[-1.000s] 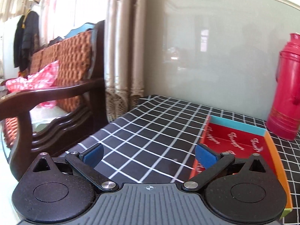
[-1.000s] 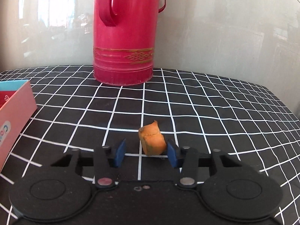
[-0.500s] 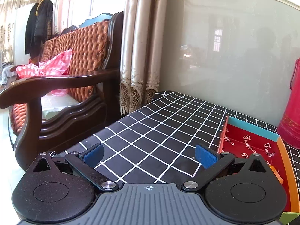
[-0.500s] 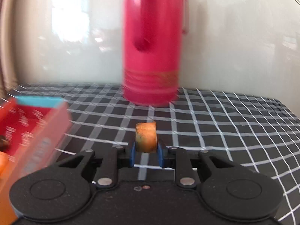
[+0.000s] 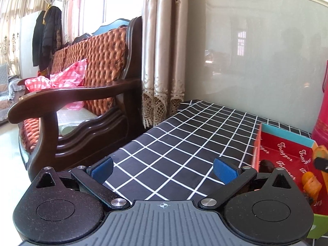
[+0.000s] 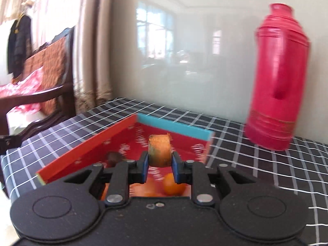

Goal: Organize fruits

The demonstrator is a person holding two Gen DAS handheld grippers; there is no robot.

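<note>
My right gripper point(image 6: 159, 164) is shut on an orange-brown fruit piece point(image 6: 159, 150) and holds it above the red cardboard box point(image 6: 90, 143). Inside the box lie a small orange fruit point(image 6: 173, 185) and a dark brown fruit point(image 6: 113, 156). My left gripper point(image 5: 163, 167) is open and empty, low over the black checked tablecloth point(image 5: 184, 143). In the left wrist view the box point(image 5: 287, 149) is at the right, with a dark fruit point(image 5: 266, 165) and orange pieces point(image 5: 310, 184) in it. The held piece point(image 5: 318, 151) shows there at the right edge.
A tall red thermos point(image 6: 278, 78) stands on the table right of the box, near the grey wall. A wooden armchair point(image 5: 82, 106) with a pink checked cloth point(image 5: 59, 80) stands off the table's left edge, beside curtains point(image 5: 164, 51).
My right gripper closed on the fruit piece, lifted it off the cloth and swung left over the red box. My left gripper turned a little to the left and stayed open.
</note>
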